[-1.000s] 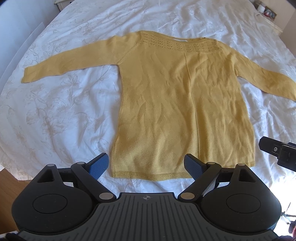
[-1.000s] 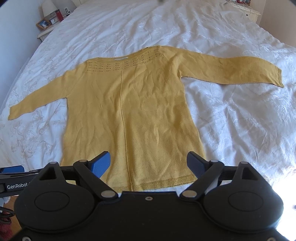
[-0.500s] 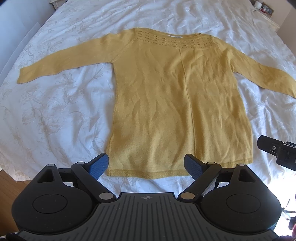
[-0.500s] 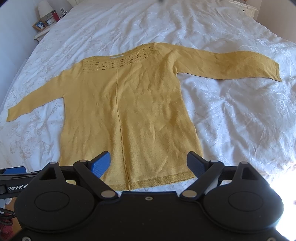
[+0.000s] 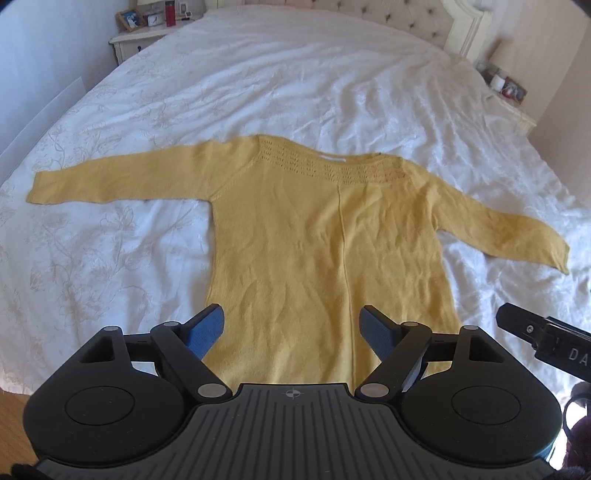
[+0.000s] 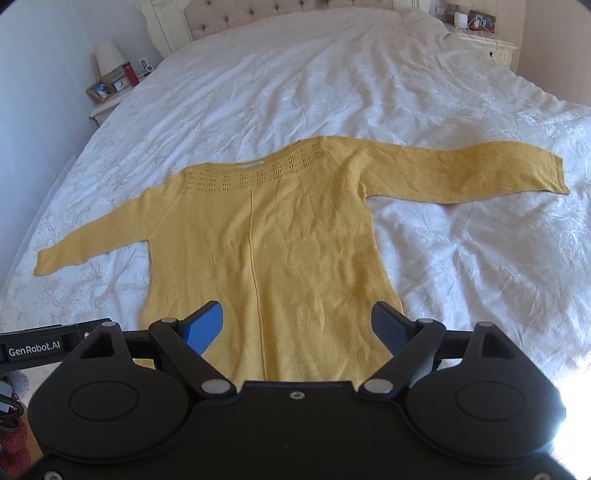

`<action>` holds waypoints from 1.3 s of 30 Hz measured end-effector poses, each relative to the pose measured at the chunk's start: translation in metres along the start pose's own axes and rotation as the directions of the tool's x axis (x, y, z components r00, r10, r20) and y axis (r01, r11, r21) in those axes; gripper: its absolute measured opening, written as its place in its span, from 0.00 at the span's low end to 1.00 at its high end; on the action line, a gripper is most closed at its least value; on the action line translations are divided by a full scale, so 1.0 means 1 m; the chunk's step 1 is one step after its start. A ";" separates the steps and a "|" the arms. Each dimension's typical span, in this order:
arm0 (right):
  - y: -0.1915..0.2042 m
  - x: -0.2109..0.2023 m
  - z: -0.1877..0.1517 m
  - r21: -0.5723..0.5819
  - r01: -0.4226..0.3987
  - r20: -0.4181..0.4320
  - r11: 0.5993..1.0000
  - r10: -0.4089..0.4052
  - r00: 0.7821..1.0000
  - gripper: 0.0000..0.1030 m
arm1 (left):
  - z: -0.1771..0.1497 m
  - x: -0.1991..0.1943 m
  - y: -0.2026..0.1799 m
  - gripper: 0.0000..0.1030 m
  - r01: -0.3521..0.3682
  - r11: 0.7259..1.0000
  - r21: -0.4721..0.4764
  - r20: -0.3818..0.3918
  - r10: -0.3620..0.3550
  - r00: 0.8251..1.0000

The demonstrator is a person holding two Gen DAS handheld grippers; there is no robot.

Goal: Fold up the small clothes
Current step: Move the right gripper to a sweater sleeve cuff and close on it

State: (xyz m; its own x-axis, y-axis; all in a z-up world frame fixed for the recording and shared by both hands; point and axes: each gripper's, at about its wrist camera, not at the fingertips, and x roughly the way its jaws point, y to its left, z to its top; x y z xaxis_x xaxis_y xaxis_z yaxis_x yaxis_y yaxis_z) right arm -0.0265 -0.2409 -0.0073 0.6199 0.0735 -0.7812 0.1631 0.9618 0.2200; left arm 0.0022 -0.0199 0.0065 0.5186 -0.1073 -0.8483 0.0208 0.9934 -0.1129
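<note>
A yellow knit sweater (image 5: 317, 251) (image 6: 288, 251) lies flat on the white bed, neckline far, both sleeves spread out to the sides. Its hem is hidden behind the gripper bodies in both views. My left gripper (image 5: 293, 326) hovers above the lower left half of the sweater; its jaws are closing, with nothing pressed between the blue pads. My right gripper (image 6: 297, 325) hovers above the lower right half, open and holding nothing. The right gripper's body (image 5: 543, 336) shows at the right edge of the left wrist view.
The white embroidered bedspread (image 5: 110, 258) (image 6: 480, 277) surrounds the sweater. A tufted headboard (image 6: 258, 14) stands at the far end. Nightstands (image 5: 140, 40) (image 6: 484, 40) with a lamp, frames and small items flank the bed. Wooden floor (image 5: 14, 402) shows at the near left.
Both cameras have tilted up, so the sweater sits lower in the frames and the headboard and nightstands have come into view. The left gripper's pads stand slightly closer together.
</note>
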 end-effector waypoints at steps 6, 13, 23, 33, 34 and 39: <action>-0.033 0.001 0.028 -0.002 0.057 0.150 0.998 -0.056 0.987 0.86 | 0.023 0.000 -0.006 0.77 0.119 0.990 -0.075 0.176 -0.104 0.979; -0.097 0.038 0.064 0.016 0.095 0.111 0.995 -0.096 0.989 0.86 | 0.049 0.033 -0.042 0.78 0.064 0.993 -0.101 0.169 -0.047 0.984; -0.233 0.109 0.114 -0.011 0.253 -0.020 0.967 -0.253 0.967 0.67 | 0.061 0.078 -0.099 0.78 -0.148 0.988 0.037 0.014 0.148 0.989; -0.361 0.142 0.153 -0.001 0.384 -0.056 0.923 -0.384 0.922 0.64 | 0.060 0.107 -0.135 0.73 -0.193 0.978 0.075 -0.078 0.198 0.977; -0.372 0.146 0.156 0.013 0.378 -0.064 0.926 -0.376 0.924 0.64 | 0.061 0.110 -0.138 0.71 -0.194 0.978 0.077 -0.092 0.201 0.975; -0.409 0.169 0.156 0.075 0.321 -0.114 0.944 -0.311 0.943 0.64 | 0.063 0.117 -0.142 0.70 -0.211 0.975 0.072 -0.127 0.218 0.968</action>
State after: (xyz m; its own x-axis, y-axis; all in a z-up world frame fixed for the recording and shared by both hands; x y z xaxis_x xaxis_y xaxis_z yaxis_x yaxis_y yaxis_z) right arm 0.1315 -0.6633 -0.1382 0.4466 -0.2000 -0.8721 0.4106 0.9118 0.0012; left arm 0.1140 -0.1713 -0.0439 0.3980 0.1079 -0.9110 -0.0277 0.9940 0.1056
